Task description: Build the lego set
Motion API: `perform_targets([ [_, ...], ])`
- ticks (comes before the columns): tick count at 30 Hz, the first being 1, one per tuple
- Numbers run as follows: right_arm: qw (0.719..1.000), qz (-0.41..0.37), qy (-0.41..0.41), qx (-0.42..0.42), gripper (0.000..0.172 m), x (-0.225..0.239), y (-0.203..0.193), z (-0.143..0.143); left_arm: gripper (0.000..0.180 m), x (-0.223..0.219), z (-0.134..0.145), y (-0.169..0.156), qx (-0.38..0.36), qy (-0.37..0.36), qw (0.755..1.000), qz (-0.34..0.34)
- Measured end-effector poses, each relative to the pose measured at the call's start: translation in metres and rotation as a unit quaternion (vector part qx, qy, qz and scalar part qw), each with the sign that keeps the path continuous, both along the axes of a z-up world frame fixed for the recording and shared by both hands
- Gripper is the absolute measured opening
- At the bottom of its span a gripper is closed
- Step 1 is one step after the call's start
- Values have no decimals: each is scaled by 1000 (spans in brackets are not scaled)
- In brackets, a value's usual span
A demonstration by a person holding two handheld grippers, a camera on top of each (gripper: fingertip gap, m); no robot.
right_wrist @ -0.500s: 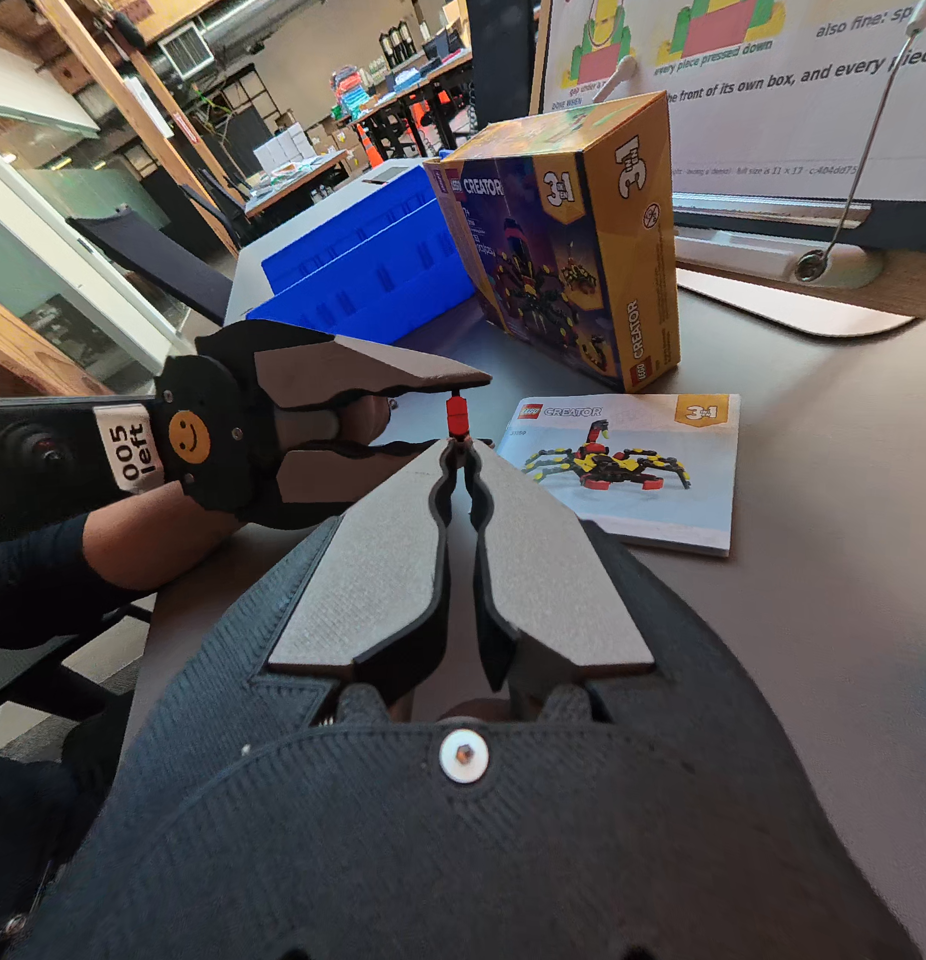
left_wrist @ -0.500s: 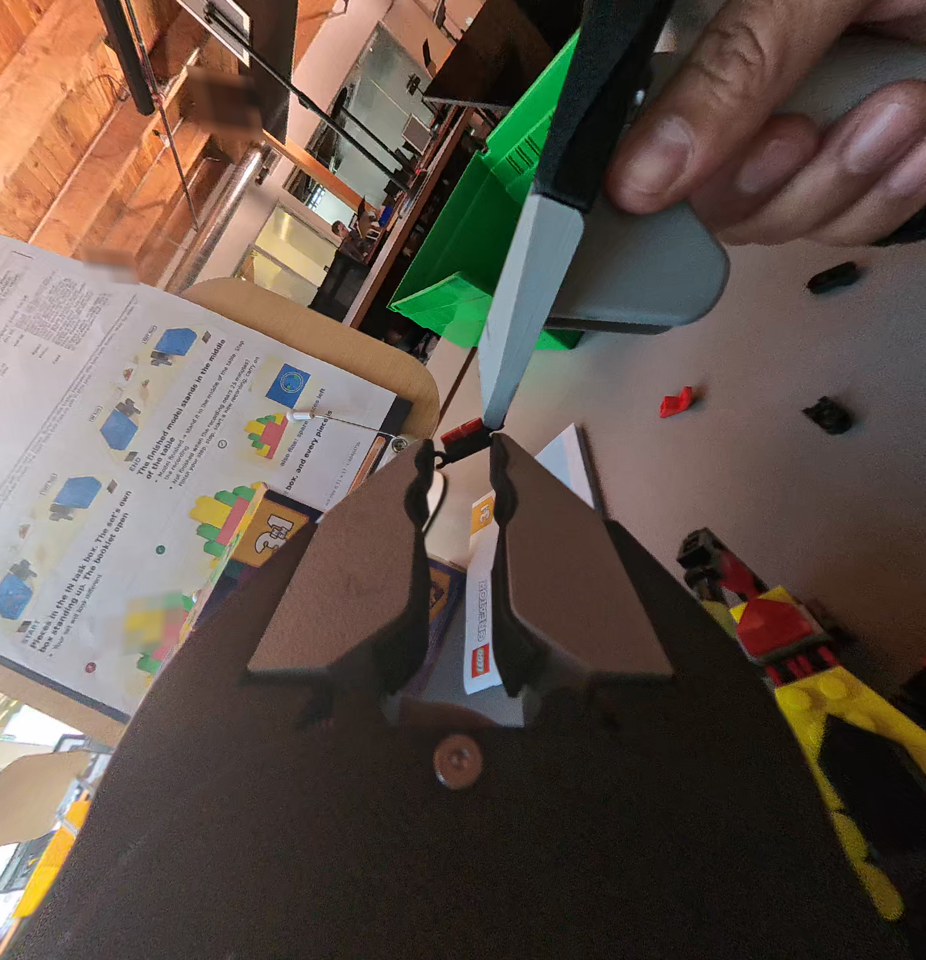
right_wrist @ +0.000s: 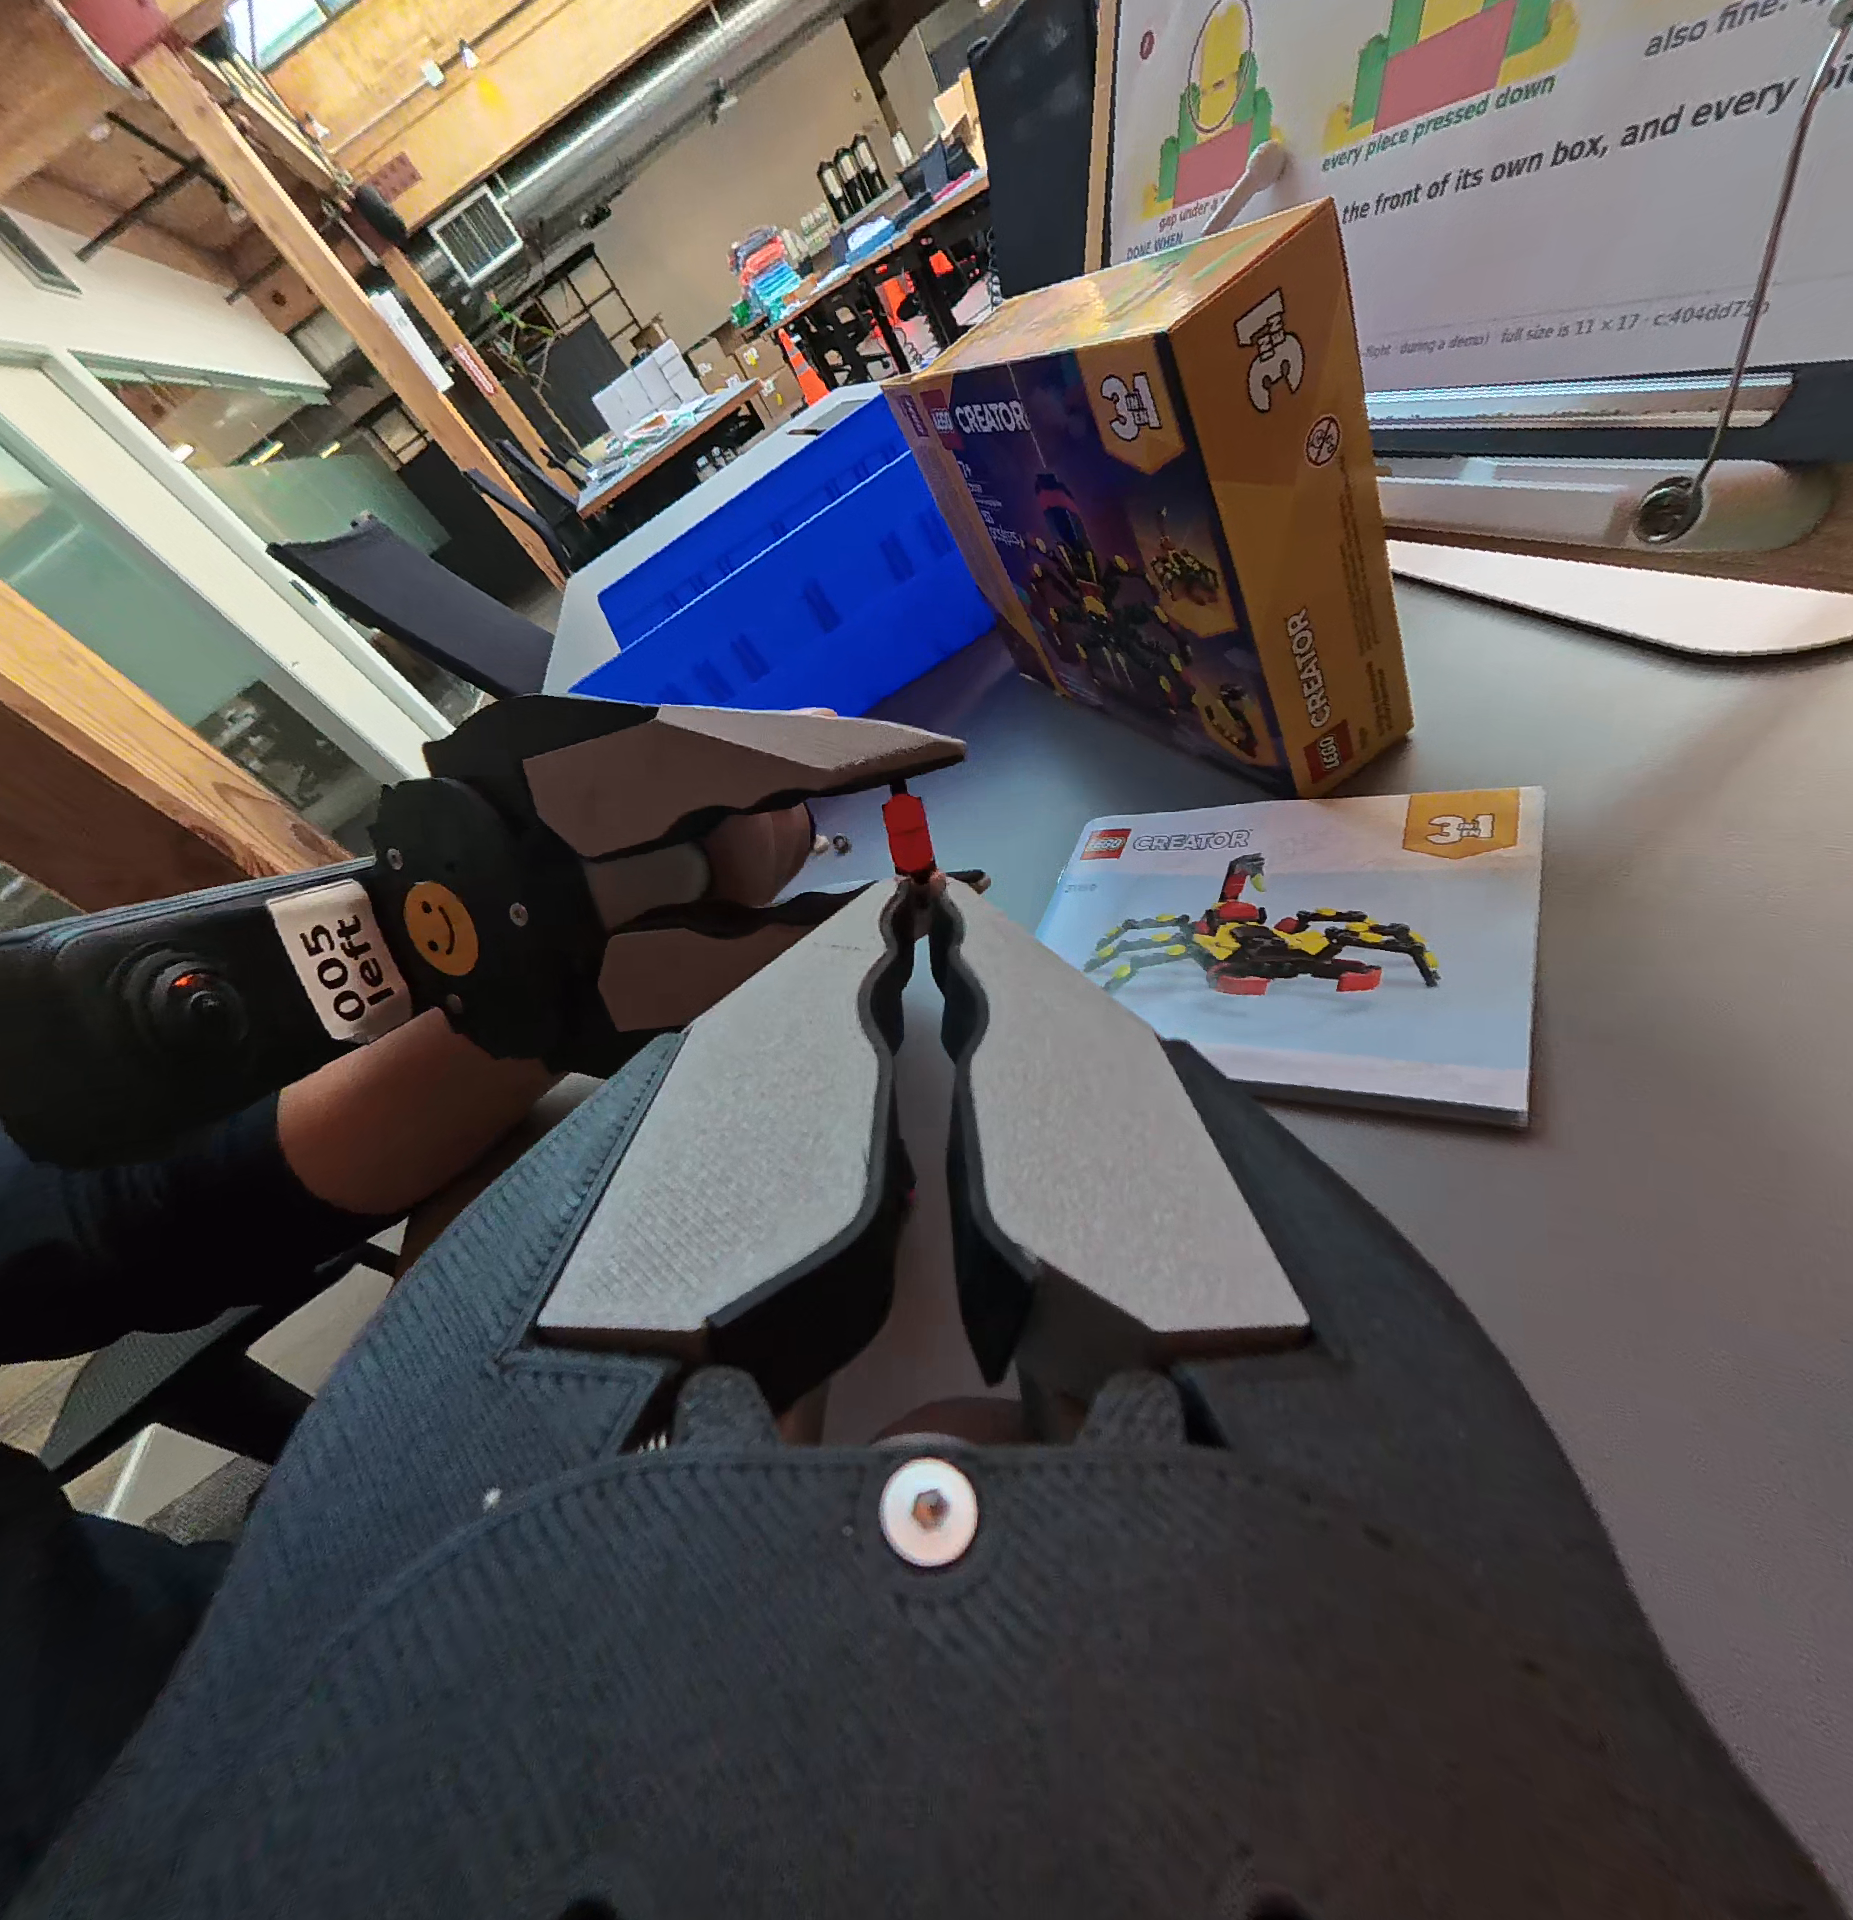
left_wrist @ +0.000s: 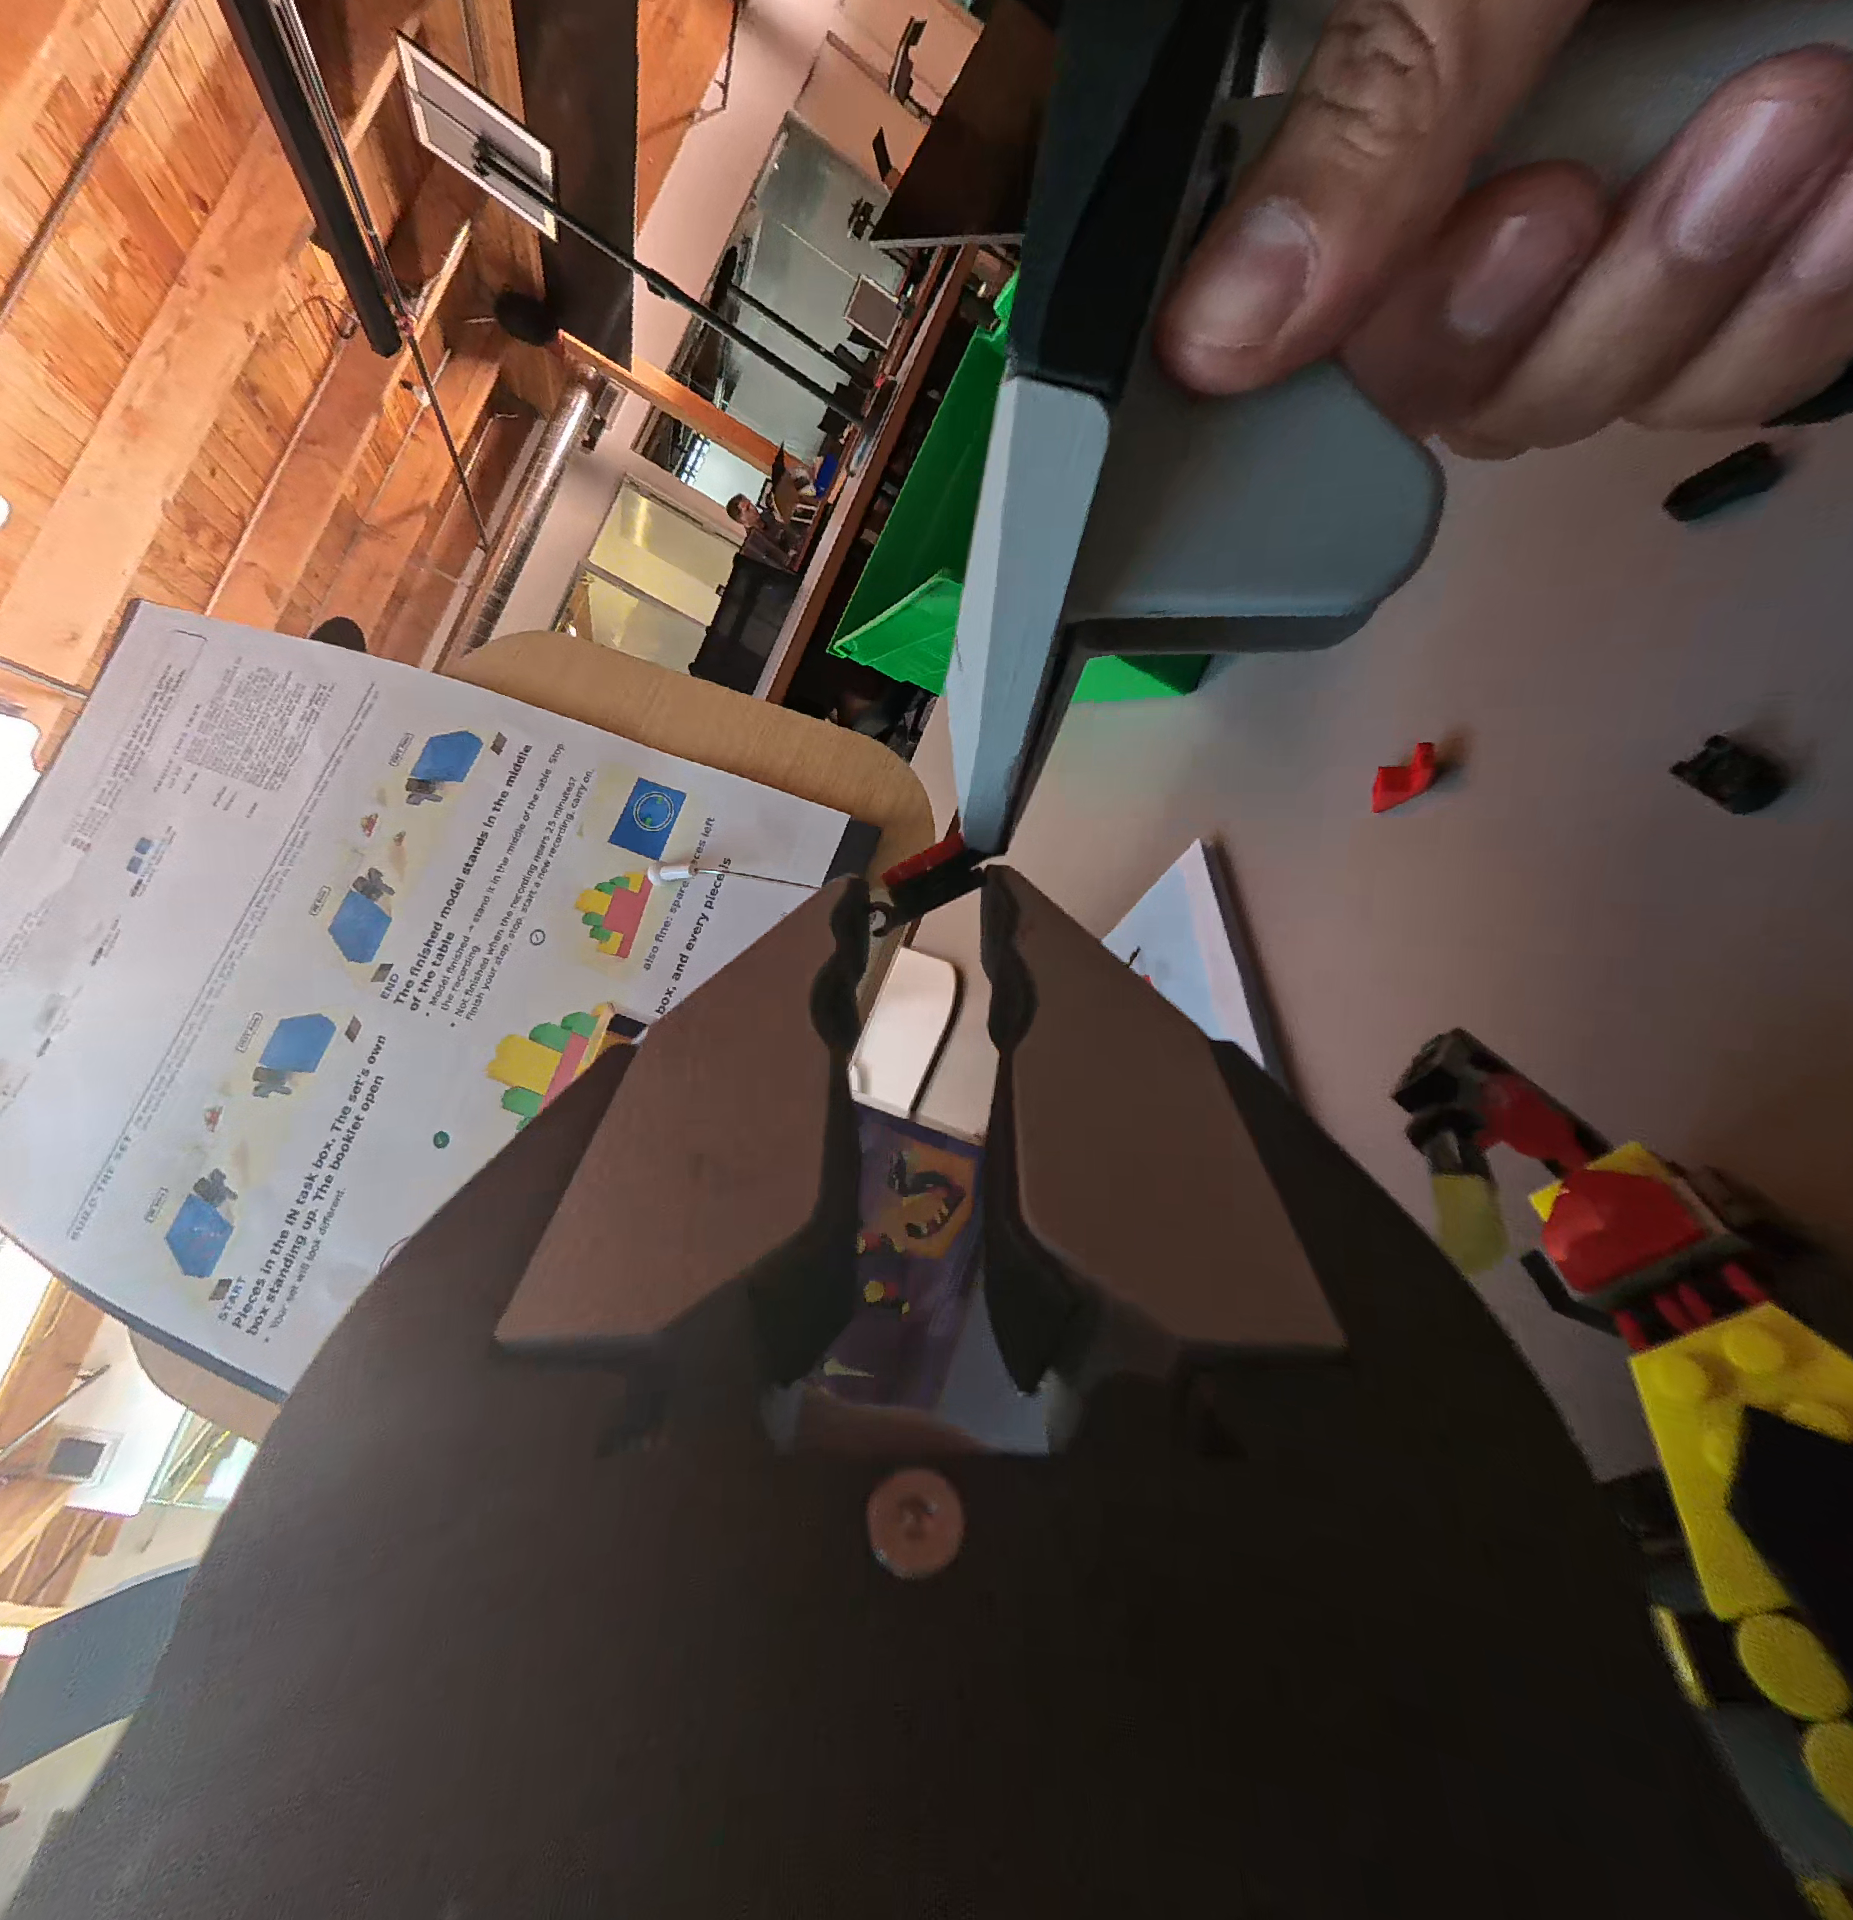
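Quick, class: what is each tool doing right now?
Left tool: clamped end to end on a small red and black brick piece.
Right tool: closed, tips pinching the same piece's lower end.

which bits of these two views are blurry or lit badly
Left wrist view: the hand and the yellow brick model at the right edge are smeared, and the left gripper is dark against bright windows. Right wrist view: mostly sharp and evenly lit, with the booklet crisp and straight lines bowed toward the edges.

booklet (right_wrist: pixel 1306 966) lies flat before the box (right_wrist: pixel 1192 540); bin (right_wrist: pixel 787 592) left of box.
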State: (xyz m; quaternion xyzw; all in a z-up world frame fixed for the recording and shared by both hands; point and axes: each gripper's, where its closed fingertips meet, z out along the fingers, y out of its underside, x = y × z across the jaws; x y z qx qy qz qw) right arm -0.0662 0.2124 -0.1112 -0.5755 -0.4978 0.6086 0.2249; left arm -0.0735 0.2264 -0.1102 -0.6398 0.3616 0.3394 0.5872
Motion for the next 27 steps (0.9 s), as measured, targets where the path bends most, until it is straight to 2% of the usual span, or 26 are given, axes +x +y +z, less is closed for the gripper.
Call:
perform_targets([
  [12,1000,-4,11,-8,0,-1,1,4,21,-1,3,1,2,-57,998,-11],
  [21,1000,-3,0,-6,0,-1,1,-1,21,-2,-1,0,-9,-9,1000,0],
  [27,1000,-5,2,-5,0,-1,1,0,21,-1,-1,0,-10,-17,1000,-3],
])
